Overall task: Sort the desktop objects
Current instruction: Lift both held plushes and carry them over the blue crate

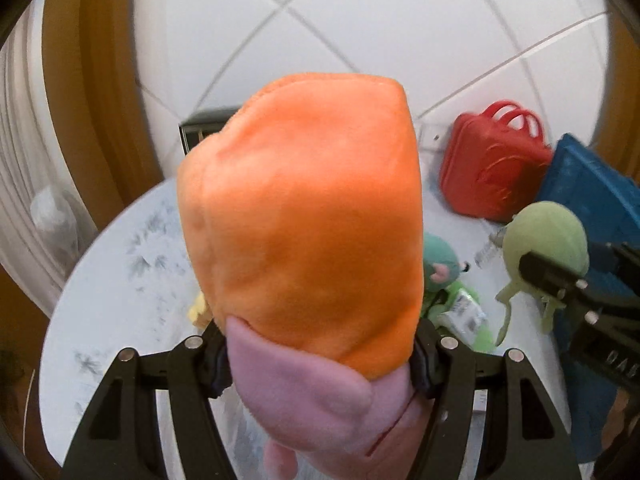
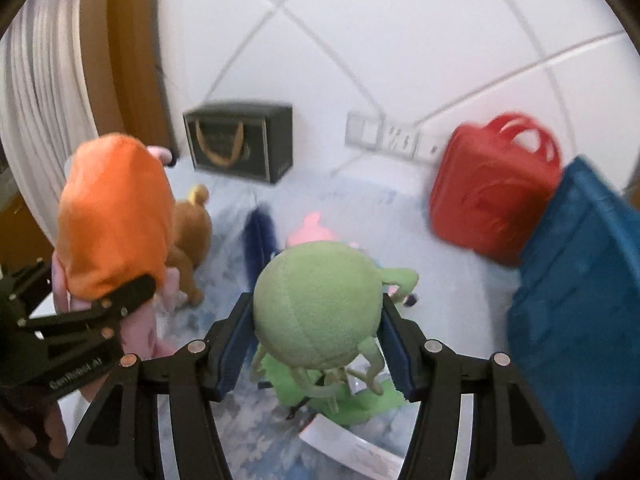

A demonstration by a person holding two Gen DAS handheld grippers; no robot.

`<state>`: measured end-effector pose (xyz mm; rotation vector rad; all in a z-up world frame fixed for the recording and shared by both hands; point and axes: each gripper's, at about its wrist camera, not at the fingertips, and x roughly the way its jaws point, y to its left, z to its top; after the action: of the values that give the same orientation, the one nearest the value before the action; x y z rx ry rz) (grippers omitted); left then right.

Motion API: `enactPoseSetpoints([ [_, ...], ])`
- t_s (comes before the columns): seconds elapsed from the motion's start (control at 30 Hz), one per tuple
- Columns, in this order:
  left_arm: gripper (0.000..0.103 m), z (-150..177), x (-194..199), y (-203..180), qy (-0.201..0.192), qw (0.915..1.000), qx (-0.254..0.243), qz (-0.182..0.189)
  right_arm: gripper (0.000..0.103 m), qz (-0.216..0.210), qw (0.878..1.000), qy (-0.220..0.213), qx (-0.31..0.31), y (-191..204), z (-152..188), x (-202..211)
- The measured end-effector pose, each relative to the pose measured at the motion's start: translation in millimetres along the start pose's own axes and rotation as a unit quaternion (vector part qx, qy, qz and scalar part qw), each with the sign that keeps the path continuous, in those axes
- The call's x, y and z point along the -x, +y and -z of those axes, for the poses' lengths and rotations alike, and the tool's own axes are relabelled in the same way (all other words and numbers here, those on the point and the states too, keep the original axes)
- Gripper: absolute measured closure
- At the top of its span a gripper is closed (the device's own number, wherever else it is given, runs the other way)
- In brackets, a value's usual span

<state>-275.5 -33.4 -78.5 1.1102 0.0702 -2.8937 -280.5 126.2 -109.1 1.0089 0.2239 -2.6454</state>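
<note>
Left tongs point(image 1: 320, 364) clamped on orange-and-pink plush toy point(image 1: 304, 232), pads pressing pink lower part, orange body sticking up ahead of camera; also seen from right wrist view point(image 2: 112, 224). Held clear above round white table point(image 1: 120, 280). Right tongs point(image 2: 316, 344) clamped on round green plush monster point(image 2: 316, 308), pads at both sides of ball body, thin limbs dangling below; lifted off table too.

Handling, judged: both light, soft, squashy, not fragile. Fleece grippy, little slip risk, but stuffing yields, so grip can sag or toy can pivot. Best hold across thick body, not limbs or ears. Orange toy top-heavy above pads, likely to flop.

Left on table: brown teddy point(image 2: 192, 236), pink plush point(image 2: 312, 228), another green plush point(image 1: 440, 268). Likely drop spots nearby: blue bin point(image 2: 580, 280), red case point(image 2: 492, 196), dark gift bag point(image 2: 240, 144).
</note>
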Motion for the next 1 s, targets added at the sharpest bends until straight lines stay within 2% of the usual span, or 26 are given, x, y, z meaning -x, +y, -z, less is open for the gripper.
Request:
enactPoseSetpoints([
  [0.2,0.037,3,58,-20,-0.049,0.9979,-0.031,0.028,0.044,0.036,0.997,-0.061,-0.025,-3,10,79],
  [0.43,0.037,6,112,-76,-0.1,0.9878,-0.077,0.091,0.044,0.112,0.986,-0.107,-0.059,-37,36,177],
  [0.6,0.037,9,148,-138,-0.123,0.9777,-0.108,0.133,0.044,0.16,0.973,-0.14,-0.088,-84,55,246],
  [0.73,0.037,13,178,-206,-0.147,0.968,-0.127,0.158,0.044,0.193,0.962,-0.163,-0.107,-136,78,296],
  [0.87,0.037,19,207,-273,-0.169,0.9598,-0.133,0.181,0.044,0.21,0.957,-0.17,-0.109,-190,105,332],
  [1.0,0.037,24,230,-332,-0.178,0.9579,-0.129,0.184,0.044,0.215,0.957,-0.165,-0.099,-245,134,365],
])
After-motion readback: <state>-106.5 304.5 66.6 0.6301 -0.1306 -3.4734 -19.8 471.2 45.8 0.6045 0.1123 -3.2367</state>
